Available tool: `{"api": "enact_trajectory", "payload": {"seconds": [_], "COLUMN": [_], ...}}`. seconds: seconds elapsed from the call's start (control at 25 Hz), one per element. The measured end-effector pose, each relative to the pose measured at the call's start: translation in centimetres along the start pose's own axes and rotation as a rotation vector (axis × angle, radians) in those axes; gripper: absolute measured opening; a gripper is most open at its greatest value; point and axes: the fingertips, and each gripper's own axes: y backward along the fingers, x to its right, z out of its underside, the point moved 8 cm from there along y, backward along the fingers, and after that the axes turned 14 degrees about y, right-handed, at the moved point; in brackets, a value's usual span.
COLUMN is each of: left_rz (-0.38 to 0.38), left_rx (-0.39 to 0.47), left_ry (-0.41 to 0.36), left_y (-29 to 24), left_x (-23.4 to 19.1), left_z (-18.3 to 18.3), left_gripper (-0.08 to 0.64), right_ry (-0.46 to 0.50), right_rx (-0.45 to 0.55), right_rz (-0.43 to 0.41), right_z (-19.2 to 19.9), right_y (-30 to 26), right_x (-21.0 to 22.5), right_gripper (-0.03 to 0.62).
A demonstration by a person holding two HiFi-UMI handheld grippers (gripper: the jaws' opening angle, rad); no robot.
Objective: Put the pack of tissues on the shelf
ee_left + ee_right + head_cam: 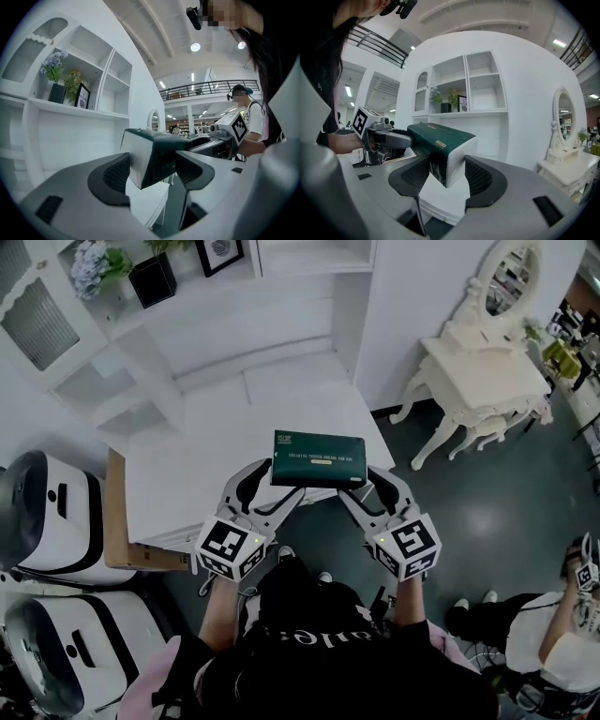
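A dark green pack of tissues point(319, 458) with white ends is held level in the air above the near edge of the white cabinet top point(206, 456). My left gripper point(278, 489) is shut on its near-left corner point(152, 157). My right gripper point(354, 491) is shut on its near-right corner point(446, 157). The white shelf unit point(141, 343) stands beyond the pack, with open compartments point(485, 79) showing in both gripper views.
A black pot of flowers point(150, 277) and a picture frame point(218, 254) stand on an upper shelf. A white dressing table with an oval mirror point(487, 362) is to the right. White round machines point(47, 512) sit at the left. A person point(562, 624) stands at the right.
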Motion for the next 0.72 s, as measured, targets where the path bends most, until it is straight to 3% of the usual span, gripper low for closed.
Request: {"api": "enact_trajectory", "payload": {"seconds": [0.72], "left_rz": [0.085], "left_rx": [0.109], "left_ry": [-0.061], "left_y": [-11.5], "left_x": [-13.1], "left_z": [-10.2], "left_gripper": [0.31], "right_ry": [0.124], "right_rx": [0.054], "right_rz": [0.111], "right_z": [-7.0], "right_y": [-13.0], "right_x": [12.3], "right_gripper": [0.252]}}
